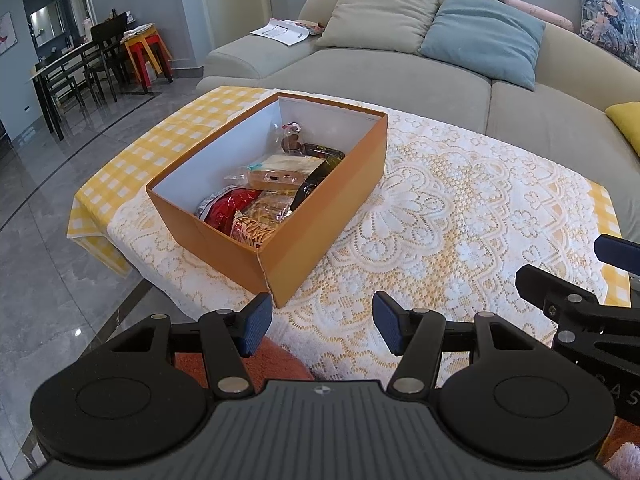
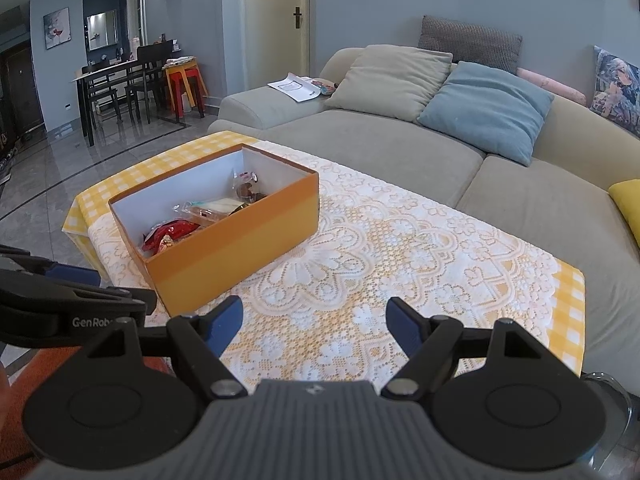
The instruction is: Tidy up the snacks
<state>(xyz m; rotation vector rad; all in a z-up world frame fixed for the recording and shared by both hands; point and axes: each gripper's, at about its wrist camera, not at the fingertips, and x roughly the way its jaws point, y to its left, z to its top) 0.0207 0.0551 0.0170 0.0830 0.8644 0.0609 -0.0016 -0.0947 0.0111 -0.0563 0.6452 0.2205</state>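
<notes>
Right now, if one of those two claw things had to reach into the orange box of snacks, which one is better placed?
Probably the left gripper. Its open, empty fingers sit just short of the orange box's near corner. The right gripper, also open and empty, faces bare lace tablecloth, with the box off to its left.

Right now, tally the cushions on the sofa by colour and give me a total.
Beige cushion: 1
Light blue cushion: 1
Grey checked cushion: 1
Pink cushion: 1
Printed picture cushion: 1
Yellow cushion: 1
Total: 6
</notes>
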